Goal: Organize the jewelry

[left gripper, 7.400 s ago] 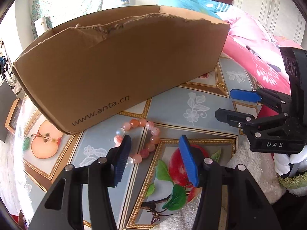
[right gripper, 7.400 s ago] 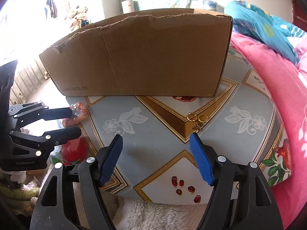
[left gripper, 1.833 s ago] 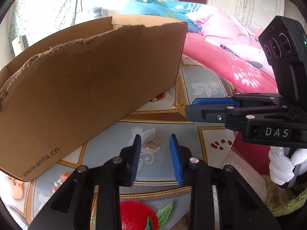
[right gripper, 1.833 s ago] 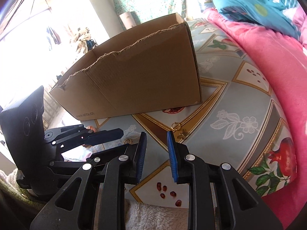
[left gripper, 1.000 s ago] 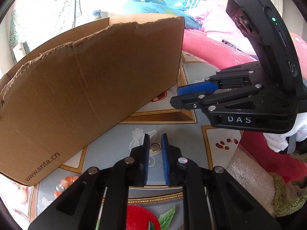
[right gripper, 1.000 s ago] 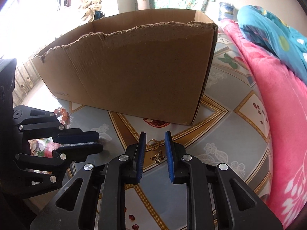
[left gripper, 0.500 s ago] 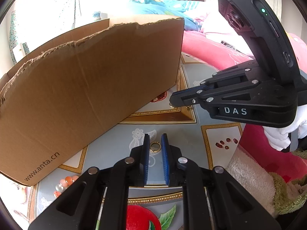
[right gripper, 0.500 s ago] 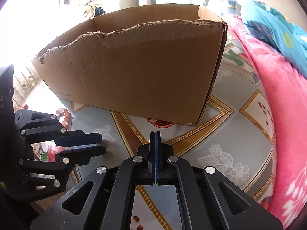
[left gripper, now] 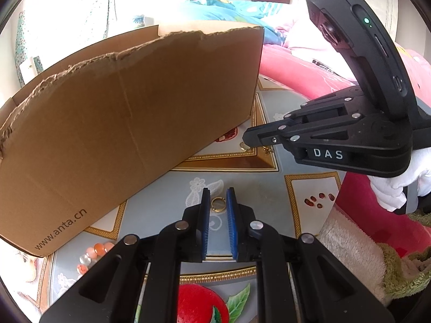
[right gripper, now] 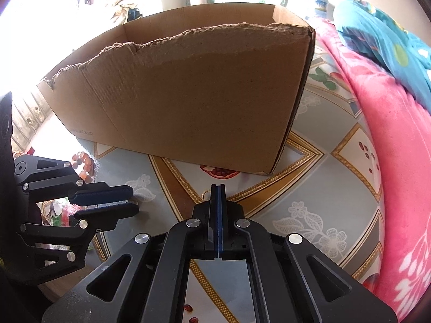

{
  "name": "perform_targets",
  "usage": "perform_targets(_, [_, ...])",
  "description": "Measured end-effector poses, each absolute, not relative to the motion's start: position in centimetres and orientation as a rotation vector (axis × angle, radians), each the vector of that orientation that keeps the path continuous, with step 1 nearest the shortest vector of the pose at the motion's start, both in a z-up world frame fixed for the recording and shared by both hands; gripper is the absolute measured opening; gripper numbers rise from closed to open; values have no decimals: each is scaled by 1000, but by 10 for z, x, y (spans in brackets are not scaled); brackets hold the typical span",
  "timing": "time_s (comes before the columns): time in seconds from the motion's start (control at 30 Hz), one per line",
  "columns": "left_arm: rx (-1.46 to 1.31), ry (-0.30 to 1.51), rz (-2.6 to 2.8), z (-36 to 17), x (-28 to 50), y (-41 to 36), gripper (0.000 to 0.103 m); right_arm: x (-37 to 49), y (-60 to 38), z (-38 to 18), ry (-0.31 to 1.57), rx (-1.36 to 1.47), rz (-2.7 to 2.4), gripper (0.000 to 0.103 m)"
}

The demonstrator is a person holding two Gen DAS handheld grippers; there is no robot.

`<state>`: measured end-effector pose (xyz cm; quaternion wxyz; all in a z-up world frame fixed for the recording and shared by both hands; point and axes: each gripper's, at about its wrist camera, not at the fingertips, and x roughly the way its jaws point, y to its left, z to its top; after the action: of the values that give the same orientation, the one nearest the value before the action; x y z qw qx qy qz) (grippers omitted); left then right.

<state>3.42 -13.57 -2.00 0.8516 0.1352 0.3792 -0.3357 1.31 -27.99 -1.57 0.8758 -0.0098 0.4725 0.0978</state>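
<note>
Barely begun: left gripper [left gripper: 217, 202] clamping gold ring [left gripper: 218, 204] low over surface [left gripper: 301, 167], right gripper [right gripper: 218, 188] clenched at earring [left gripper: 245, 146], bead bracelet [left gripper: 93, 253] lying beside cardboard box [left gripper: 121, 113], nothing boxed.

Gold ring [left gripper: 218, 204], brown cardboard box [left gripper: 129, 123], pink-orange bead bracelet [left gripper: 93, 253], grey-blue floral tablecloth [right gripper: 317, 188] with gold borders.

Sunlit bedroom, pink blanket [right gripper: 390, 123]
</note>
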Motion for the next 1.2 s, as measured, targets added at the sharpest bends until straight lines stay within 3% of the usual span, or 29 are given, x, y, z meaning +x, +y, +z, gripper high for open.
perform_targets(1.2, [251, 848, -703, -18, 35, -130, 12, -32, -268, -13, 963, 142, 196, 3])
